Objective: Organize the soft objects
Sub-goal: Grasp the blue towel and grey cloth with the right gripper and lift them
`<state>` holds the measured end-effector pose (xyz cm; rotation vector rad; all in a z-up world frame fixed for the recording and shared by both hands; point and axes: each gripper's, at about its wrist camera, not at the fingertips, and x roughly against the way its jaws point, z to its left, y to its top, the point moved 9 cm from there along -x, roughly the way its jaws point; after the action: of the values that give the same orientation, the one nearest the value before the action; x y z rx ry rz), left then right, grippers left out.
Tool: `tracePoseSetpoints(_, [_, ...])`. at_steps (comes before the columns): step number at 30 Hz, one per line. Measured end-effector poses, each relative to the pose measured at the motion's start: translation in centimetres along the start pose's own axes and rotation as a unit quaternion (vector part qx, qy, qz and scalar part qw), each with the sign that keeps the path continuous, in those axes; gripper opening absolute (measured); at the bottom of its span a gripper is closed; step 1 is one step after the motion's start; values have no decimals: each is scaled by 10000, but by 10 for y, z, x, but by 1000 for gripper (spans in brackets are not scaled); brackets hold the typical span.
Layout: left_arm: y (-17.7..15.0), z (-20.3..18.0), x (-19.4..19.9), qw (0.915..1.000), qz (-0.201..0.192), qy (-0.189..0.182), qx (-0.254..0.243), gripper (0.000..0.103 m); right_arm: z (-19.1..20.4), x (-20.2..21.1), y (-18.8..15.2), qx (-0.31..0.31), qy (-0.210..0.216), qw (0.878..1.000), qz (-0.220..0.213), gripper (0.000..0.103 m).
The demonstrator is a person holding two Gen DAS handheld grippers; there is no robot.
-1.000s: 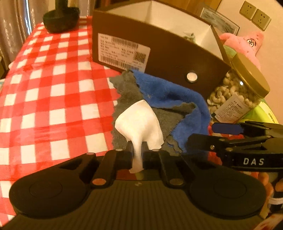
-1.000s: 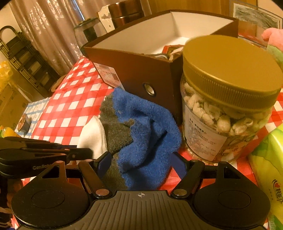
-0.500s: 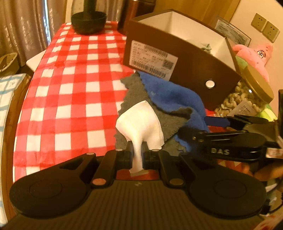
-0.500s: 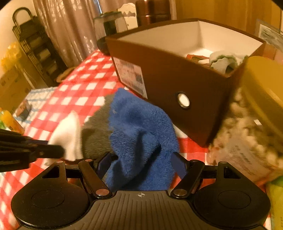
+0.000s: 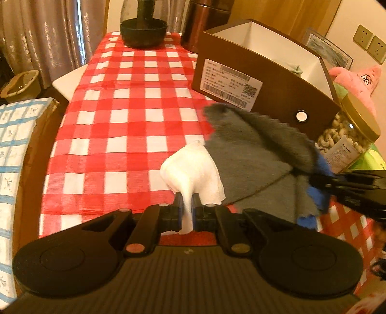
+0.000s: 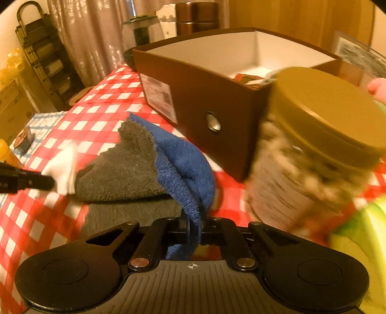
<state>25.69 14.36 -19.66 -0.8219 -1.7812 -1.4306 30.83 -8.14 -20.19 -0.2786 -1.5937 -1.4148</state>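
Note:
A blue and grey towel (image 5: pixel 251 157) lies bunched on the red checked tablecloth in front of a brown cardboard box (image 5: pixel 265 96). My left gripper (image 5: pixel 186 210) is shut on the towel's white tag (image 5: pixel 193 166) and holds it up. My right gripper (image 6: pixel 194 229) is shut on the towel's blue edge (image 6: pixel 185 166) and lifts it. The right gripper also shows at the right edge of the left wrist view (image 5: pixel 320 183). The box (image 6: pixel 217 101) is open on top with a few items inside.
A jar of cashews with a gold lid (image 6: pixel 313 135) stands right of the box, close to my right gripper. A green packet (image 6: pixel 361 236) lies beside it. A pink plush (image 5: pixel 357 82), a dark bowl (image 5: pixel 143 32) and a brown canister (image 5: pixel 205 21) stand at the back.
My right gripper has closed on the towel's blue edge and pulled it up, showing more grey. Both grippers have drawn back and up. The left still holds the white tag.

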Motion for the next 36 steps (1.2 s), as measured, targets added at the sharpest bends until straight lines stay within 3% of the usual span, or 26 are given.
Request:
tracePoseSetpoints(7, [-11, 6, 9, 10000, 31, 72, -29, 6, -1, 69, 14, -37, 432, 9975, -553, 6])
tracePoseSetpoints(10, [-14, 3, 12, 10000, 19, 35, -53, 6, -2, 100, 29, -246, 835, 9926, -842, 6])
tracePoseSetpoints(16, [-17, -5, 21, 9999, -68, -66, -98, 6, -5, 154, 60, -408, 1083, 9827, -1446, 6])
tracePoseSetpoints(20, [-21, -10, 25, 9998, -74, -127, -106, 6, 0, 179, 74, -493, 1474, 9733, -1689, 6])
tracePoseSetpoints(22, [-23, -12, 26, 9998, -70, -148, -128, 6, 8, 176, 74, -506, 1678, 9726, -1524, 6])
tracePoseSetpoints(24, [-25, -14, 27, 9997, -67, -173, -137, 6, 19, 161, 65, -509, 1887, 9747, -1085, 6])
tracePoseSetpoints(27, [-28, -17, 28, 9997, -51, -204, -158, 6, 33, 128, 41, -785, 2170, 9727, -236, 6])
tracePoseSetpoints(30, [-30, -19, 28, 9996, -32, -231, -167, 6, 35, 95, 15, -1248, 2152, 9670, 543, 6])
tracePoseSetpoints(33, [-32, -21, 28, 9995, -3, -250, -195, 6, 18, 65, -1, -1516, 1748, 9675, 1023, 6])
tracePoseSetpoints(36, [-33, -23, 26, 9994, 26, -269, -225, 6, -7, 46, -2, -1374, 920, 9811, 1000, 6])
